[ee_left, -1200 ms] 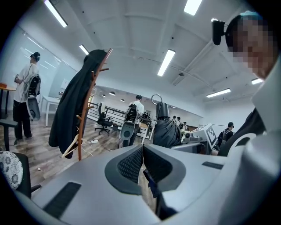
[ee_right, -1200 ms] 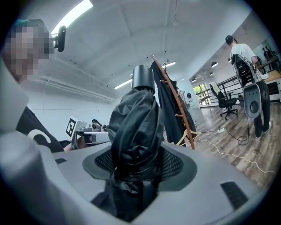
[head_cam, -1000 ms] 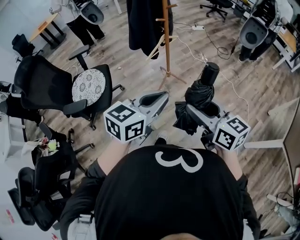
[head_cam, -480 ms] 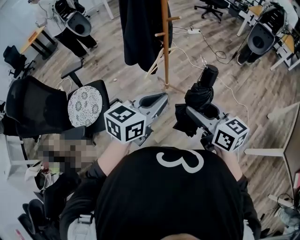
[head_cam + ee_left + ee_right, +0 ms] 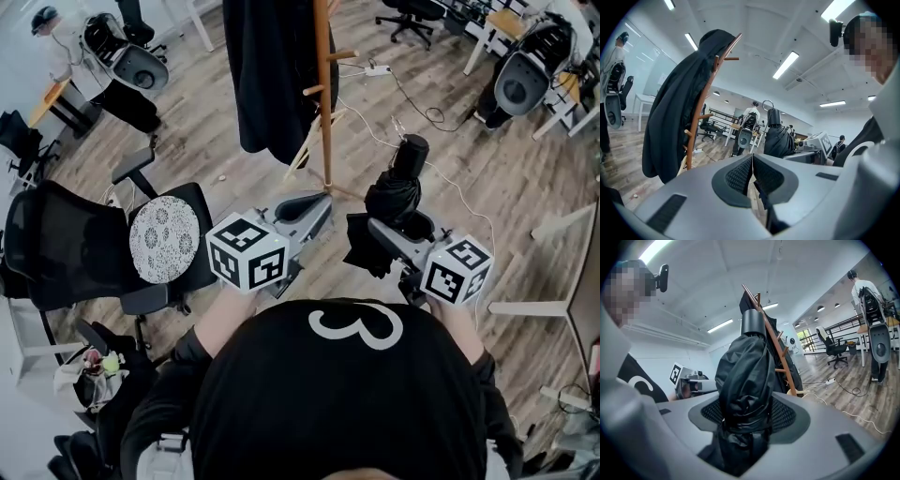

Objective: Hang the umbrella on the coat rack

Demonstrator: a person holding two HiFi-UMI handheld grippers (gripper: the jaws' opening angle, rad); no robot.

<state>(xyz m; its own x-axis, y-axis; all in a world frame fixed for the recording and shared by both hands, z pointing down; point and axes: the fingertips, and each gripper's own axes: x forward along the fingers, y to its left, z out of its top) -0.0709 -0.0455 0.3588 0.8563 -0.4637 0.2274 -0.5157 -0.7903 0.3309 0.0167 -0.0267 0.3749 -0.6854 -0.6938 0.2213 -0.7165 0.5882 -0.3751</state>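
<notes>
The right tongs are clamped on the folded black umbrella; the left tongs are pressed together on nothing; the coat rack, draped with a dark coat, has been brought nearer than a second ago, so hanging is judged close but not begun.

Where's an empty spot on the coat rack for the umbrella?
The short peg on the coat rack's right side is bare, bordered by open wood floor. Its left side is crowded by the black coat. The right gripper holds the umbrella; the left gripper is shut, empty.
</notes>
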